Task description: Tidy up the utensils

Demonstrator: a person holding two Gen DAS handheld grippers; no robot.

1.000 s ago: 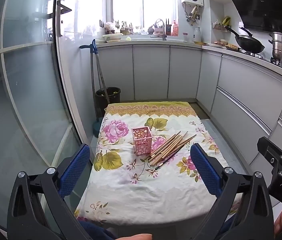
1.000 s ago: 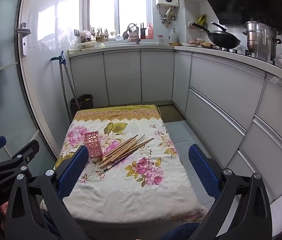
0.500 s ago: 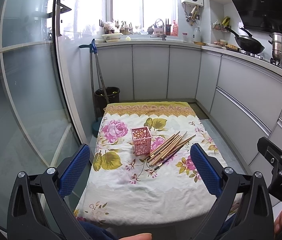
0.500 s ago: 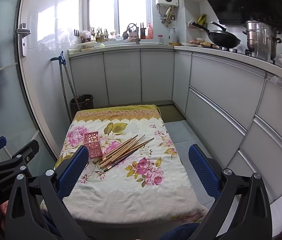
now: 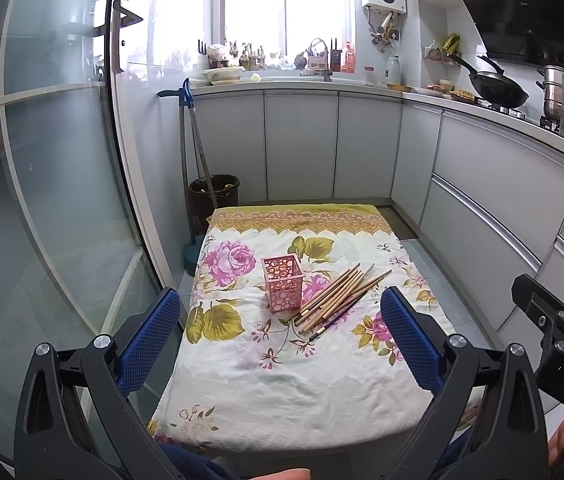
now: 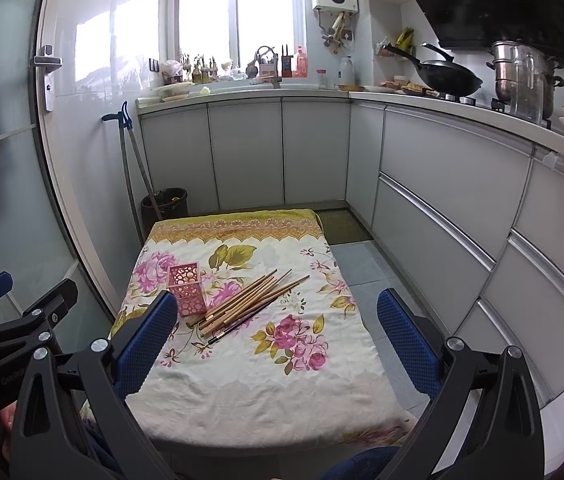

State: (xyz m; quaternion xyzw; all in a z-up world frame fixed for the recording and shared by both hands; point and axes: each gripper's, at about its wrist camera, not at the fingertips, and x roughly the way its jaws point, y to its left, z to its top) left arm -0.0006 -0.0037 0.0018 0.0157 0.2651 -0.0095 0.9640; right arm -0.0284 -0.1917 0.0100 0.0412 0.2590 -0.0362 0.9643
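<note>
A pink perforated square holder [image 5: 283, 288] stands upright on the floral-cloth table [image 5: 290, 392]; it also shows in the right wrist view [image 6: 187, 289]. A bundle of wooden chopsticks [image 5: 338, 298] lies just right of it, with one dark thin stick among them [image 6: 241, 322]; the bundle shows in the right wrist view too [image 6: 249, 302]. My left gripper [image 5: 279, 340] is open and empty, held above the near half of the table. My right gripper [image 6: 277, 338] is open and empty, beside it on the right.
A glass door [image 5: 41, 200] stands close on the left. Grey cabinets [image 6: 462, 200] run along the right and back. A black bin [image 5: 213, 192] and mop stand behind the table. A wok [image 6: 448, 74] and pots sit on the counter.
Both grippers have barely shifted; the view sits almost the same. Nothing on the table has moved.
</note>
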